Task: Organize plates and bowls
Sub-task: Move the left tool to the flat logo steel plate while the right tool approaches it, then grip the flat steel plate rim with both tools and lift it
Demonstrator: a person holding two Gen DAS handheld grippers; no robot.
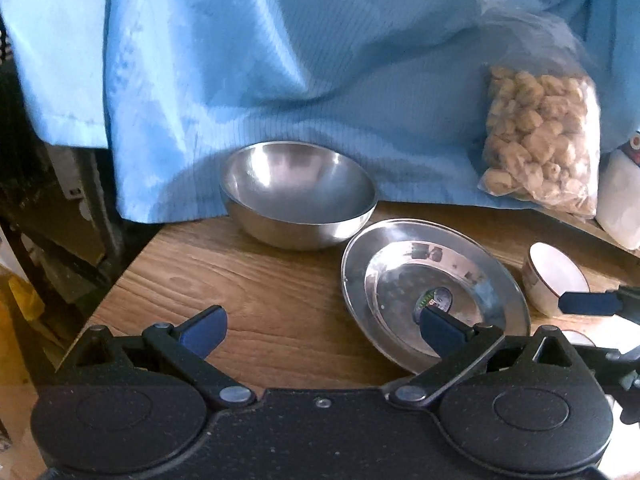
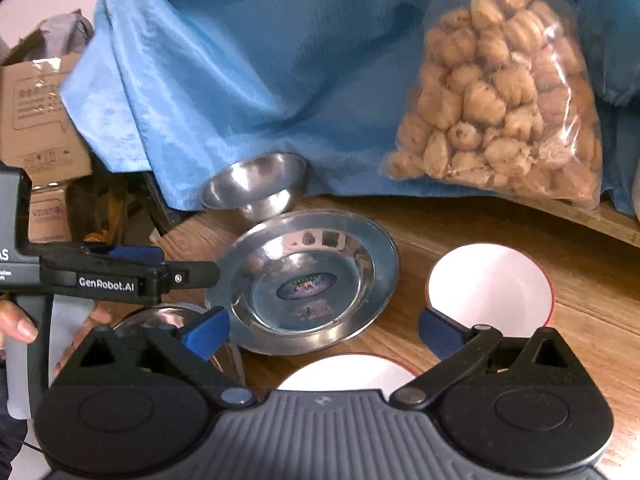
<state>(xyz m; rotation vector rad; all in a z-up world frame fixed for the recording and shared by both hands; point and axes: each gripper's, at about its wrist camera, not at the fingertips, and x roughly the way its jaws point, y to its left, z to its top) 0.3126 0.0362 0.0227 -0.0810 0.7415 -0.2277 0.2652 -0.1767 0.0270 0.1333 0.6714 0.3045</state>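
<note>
Steel plate lying flat on the wooden table, a round sticker at its centre; steel bowl upright just behind it at the back left, close to the plate's rim, whether touching cannot be told. White bowl with a red rim standing to the right of the plate, apart from it; a second white dish nearer the camera, mostly hidden behind the right gripper, whose jaws gape wide with nothing between the blue pads. Left gripper likewise spread wide and empty, one pad over bare wood, the other over the plate. In the right wrist view, left gripper seen side-on at the left edge, fingers of a hand around its handle, another shiny steel piece half hidden beneath. Blue cloth draped behind the table, its hem resting on the wood; clear bag of tan lumps leaning against it on the right. Cardboard boxes beyond the table's left edge, print too blurred to read. White object cut off at the left wrist view's right border.
</note>
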